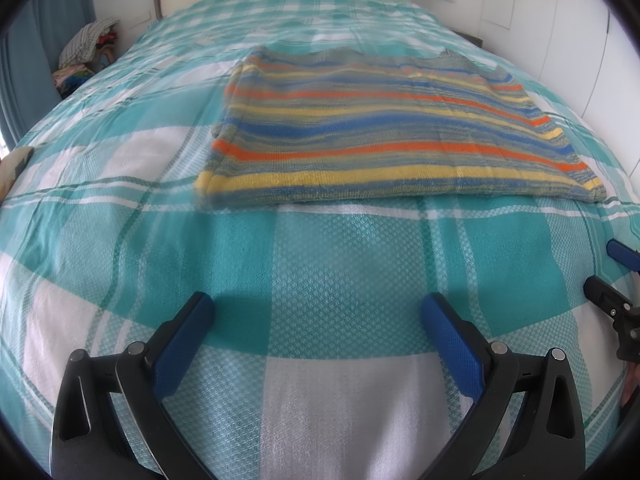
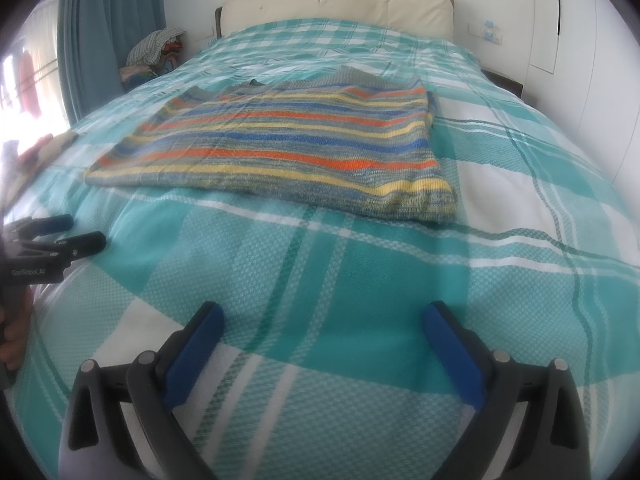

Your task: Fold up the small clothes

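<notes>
A striped sweater (image 1: 384, 128) lies flat in the middle of the bed (image 1: 320, 248), folded into a rough rectangle, its bands of orange, yellow, blue and grey running across it. It rests on a teal and white checked bedspread (image 2: 360, 280) that covers the whole mattress. Both grippers hang above the near end of the bed, well short of the sweater and touching nothing. The left gripper (image 1: 318, 312) has its jaws wide apart, with only bedspread showing between the blue pads (image 1: 180, 344). The right gripper (image 2: 324, 316) holds its jaws wide apart in the same way, and nothing is caught in them. From the right wrist view the left gripper shows at the left edge, with part of a hand (image 2: 18, 332) on its handle. At the far end stands a cream padded headboard (image 2: 336, 4). A heap of clothes (image 2: 154, 54) sits beside the bed near a teal curtain (image 2: 108, 28), and white cupboard doors (image 2: 576, 40) line the other side.
</notes>
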